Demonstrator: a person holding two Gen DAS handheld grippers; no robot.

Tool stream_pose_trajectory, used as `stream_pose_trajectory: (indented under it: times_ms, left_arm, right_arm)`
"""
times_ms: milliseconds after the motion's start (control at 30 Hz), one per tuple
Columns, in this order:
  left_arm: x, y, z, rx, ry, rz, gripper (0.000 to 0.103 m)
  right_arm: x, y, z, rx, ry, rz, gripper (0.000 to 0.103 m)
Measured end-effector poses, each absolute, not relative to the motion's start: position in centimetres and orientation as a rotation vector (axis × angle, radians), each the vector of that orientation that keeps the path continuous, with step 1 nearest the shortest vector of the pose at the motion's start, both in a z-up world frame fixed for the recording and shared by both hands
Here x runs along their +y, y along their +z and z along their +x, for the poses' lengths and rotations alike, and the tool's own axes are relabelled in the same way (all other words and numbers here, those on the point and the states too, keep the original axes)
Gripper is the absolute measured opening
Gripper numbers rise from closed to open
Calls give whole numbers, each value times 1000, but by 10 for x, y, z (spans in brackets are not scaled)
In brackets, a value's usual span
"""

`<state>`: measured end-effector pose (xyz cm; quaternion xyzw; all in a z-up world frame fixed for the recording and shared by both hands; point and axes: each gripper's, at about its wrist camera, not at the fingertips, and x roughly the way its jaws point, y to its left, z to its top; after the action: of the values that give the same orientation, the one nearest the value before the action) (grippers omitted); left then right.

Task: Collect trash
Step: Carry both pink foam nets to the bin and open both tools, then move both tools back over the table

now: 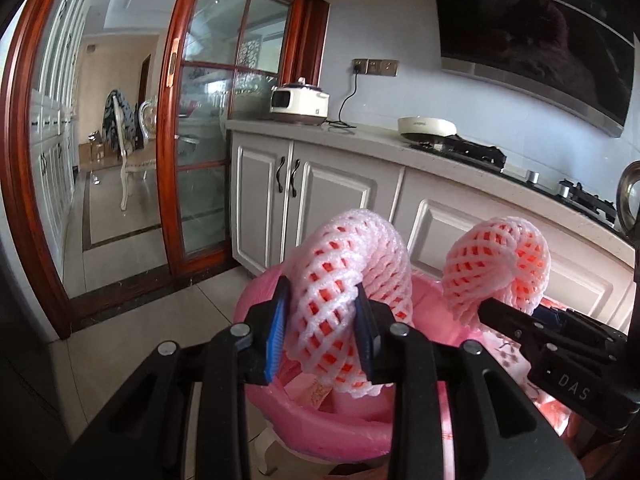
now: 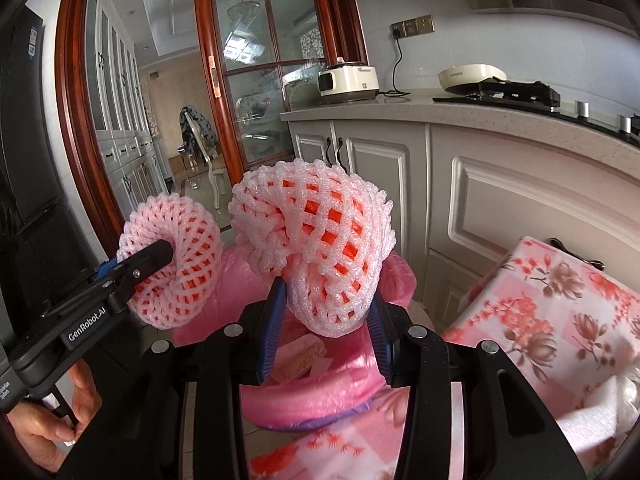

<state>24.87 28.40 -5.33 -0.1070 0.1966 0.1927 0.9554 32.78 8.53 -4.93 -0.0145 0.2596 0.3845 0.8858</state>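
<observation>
My left gripper [image 1: 322,330] is shut on a curled pink foam fruit net [image 1: 348,276] and holds it over a bin lined with a pink bag [image 1: 320,420]. My right gripper [image 2: 328,326] is shut on a second pink foam net [image 2: 316,236] above the same bin [image 2: 304,400]. In the left wrist view the right gripper [image 1: 500,312] and its net [image 1: 498,266] show at the right. In the right wrist view the left gripper [image 2: 160,256] and its net [image 2: 176,260] show at the left. Both nets hang side by side over the bin opening.
White kitchen cabinets [image 1: 332,204] and a counter with a rice cooker [image 1: 300,104], a pan [image 1: 426,126] and a stove [image 1: 472,152] stand behind the bin. A floral cloth [image 2: 552,312] covers a surface at the right. A wooden sliding glass door [image 1: 200,140] is at the left.
</observation>
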Motion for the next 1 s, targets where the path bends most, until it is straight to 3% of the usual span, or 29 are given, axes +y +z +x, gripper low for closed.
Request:
stream_pose_trajectory:
  times_ms: [167, 233, 267, 433, 533, 600, 700, 767, 833, 1000]
  left_arm:
    - [293, -71, 264, 430, 395, -209, 36]
    - [296, -75, 268, 444, 396, -210, 44]
    - [298, -76, 268, 446, 399, -212, 53]
    - [300, -76, 261, 433, 433, -195, 63]
    - [299, -72, 254, 421, 459, -207, 72]
    - [296, -70, 249, 416, 480, -203, 85]
    - [287, -66, 244, 406, 494, -180, 92]
    - [277, -62, 239, 397, 485, -170, 98]
    - [263, -59, 232, 381, 470, -160, 98]
    - [219, -60, 221, 401, 372, -163, 98]
  right_arm:
    - [96, -66, 341, 573, 805, -42, 45]
    - [101, -71, 343, 583, 809, -65, 55]
    - [102, -73, 344, 587, 810, -71, 58]
    - [98, -76, 343, 588, 819, -74, 70]
    - [93, -74, 339, 582, 815, -78, 70]
    - [86, -71, 337, 578, 805, -76, 70]
    - [74, -65, 334, 578, 788, -62, 70]
    - [59, -59, 327, 563, 778, -53, 76]
    - [40, -54, 319, 544, 754, -42, 83]
    - [-20, -50, 293, 532, 693, -26, 83]
